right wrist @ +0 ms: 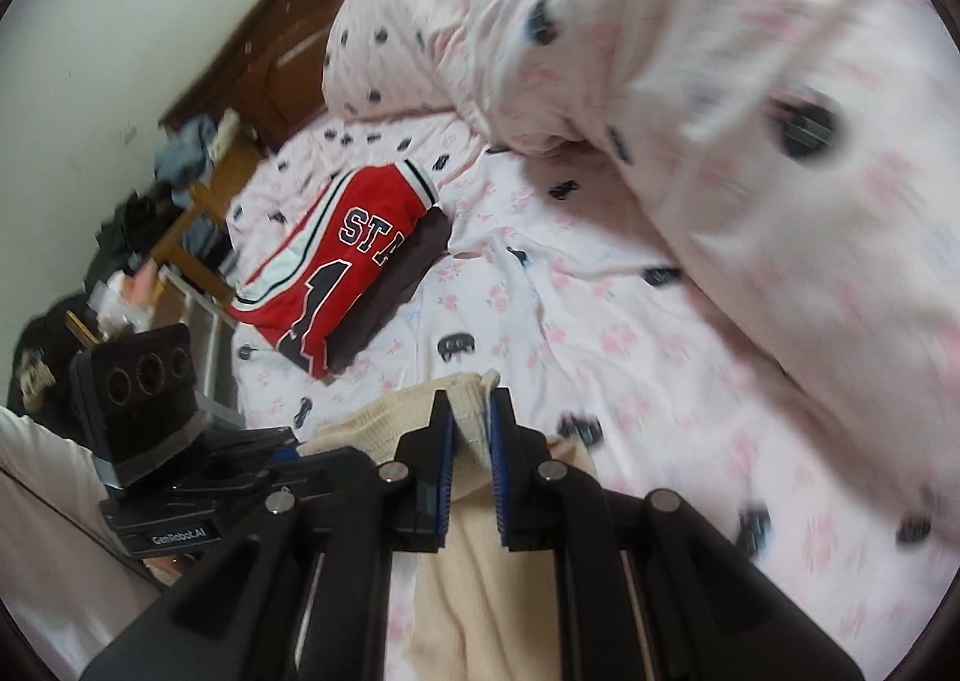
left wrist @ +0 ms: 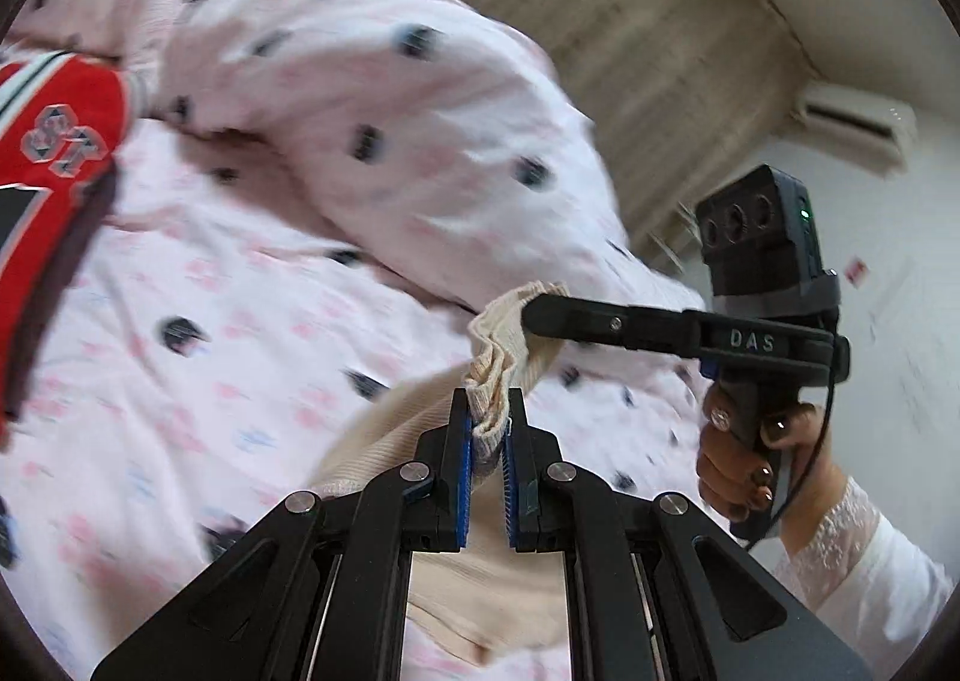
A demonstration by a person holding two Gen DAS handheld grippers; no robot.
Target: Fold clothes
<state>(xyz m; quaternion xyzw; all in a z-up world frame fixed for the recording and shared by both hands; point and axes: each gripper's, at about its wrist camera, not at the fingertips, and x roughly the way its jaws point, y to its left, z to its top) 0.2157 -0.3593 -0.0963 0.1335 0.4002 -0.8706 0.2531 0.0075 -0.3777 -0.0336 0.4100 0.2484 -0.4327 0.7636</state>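
Much of the cream ribbed garment [left wrist: 510,345] is hidden: in the left wrist view its lower part drops behind the left tongs [left wrist: 487,417] and is cut off at 6 o'clock, and in the right wrist view the right tongs [right wrist: 469,417] cover its middle. What kind of garment it is cannot be made out. Motion blur smears the pink patterned duvet [left wrist: 372,99] in both views.

The garment hangs above the bed sheet [right wrist: 540,273], with its bunched top edge pinched at two near points. In the left wrist view that edge runs from the left tongs toward 1 o'clock to the tip of the right tongs [left wrist: 543,309], and the cloth's long axis falls down toward 6 o'clock. The fabric is pale cream, finely ribbed, crumpled into pleats at the hem.

Both tongs are clamped on the garment, blue pads [left wrist: 463,459] pressing the cloth between them. A hand [left wrist: 744,459] with painted nails, in a white lace-trimmed sleeve [left wrist: 852,549], holds the right tongs' grip at 4 o'clock.

A folded red jersey [right wrist: 342,261] lies on a dark folded item [right wrist: 396,285] on the bed at 10 o'clock in the right wrist view, well apart from the cream garment.
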